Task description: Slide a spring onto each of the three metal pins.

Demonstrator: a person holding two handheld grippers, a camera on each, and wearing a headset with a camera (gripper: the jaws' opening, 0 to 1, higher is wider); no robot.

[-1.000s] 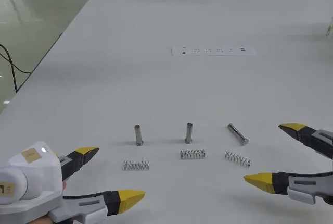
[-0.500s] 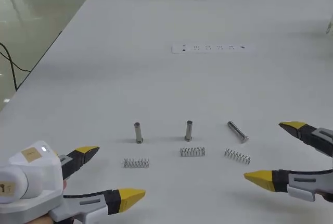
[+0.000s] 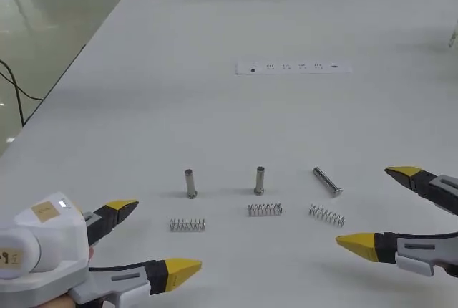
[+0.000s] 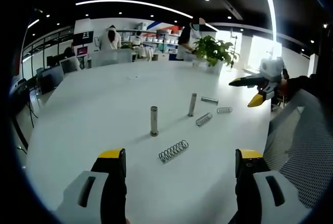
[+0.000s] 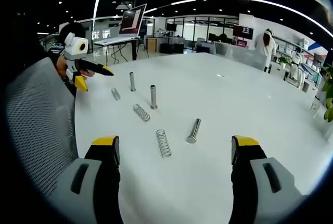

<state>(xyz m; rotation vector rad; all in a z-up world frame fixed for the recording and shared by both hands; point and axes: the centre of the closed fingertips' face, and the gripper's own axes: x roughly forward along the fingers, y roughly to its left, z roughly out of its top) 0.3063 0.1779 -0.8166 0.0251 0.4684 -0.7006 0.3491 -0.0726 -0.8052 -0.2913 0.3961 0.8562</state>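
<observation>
Two metal pins stand upright on the white table, a left pin [image 3: 190, 183] and a middle pin [image 3: 260, 180]. The third pin [image 3: 326, 183] lies on its side at the right. One spring lies flat in front of each: left spring [image 3: 187, 225], middle spring [image 3: 265, 210], right spring [image 3: 326, 216]. My left gripper [image 3: 154, 240] hovers open at the near left, its jaws framing the left spring [image 4: 173, 151] and left pin [image 4: 154, 121]. Open too, my right gripper [image 3: 378, 208] hangs at the near right, with the right spring [image 5: 163, 142] and lying pin [image 5: 193, 131] ahead.
A white power strip [image 3: 293, 69] lies flat farther back on the table. The table's left edge [image 3: 64, 79] drops to a shiny floor. Chairs stand beyond the far edge. A grey mesh chair back [image 5: 41, 130] is close beside my right gripper.
</observation>
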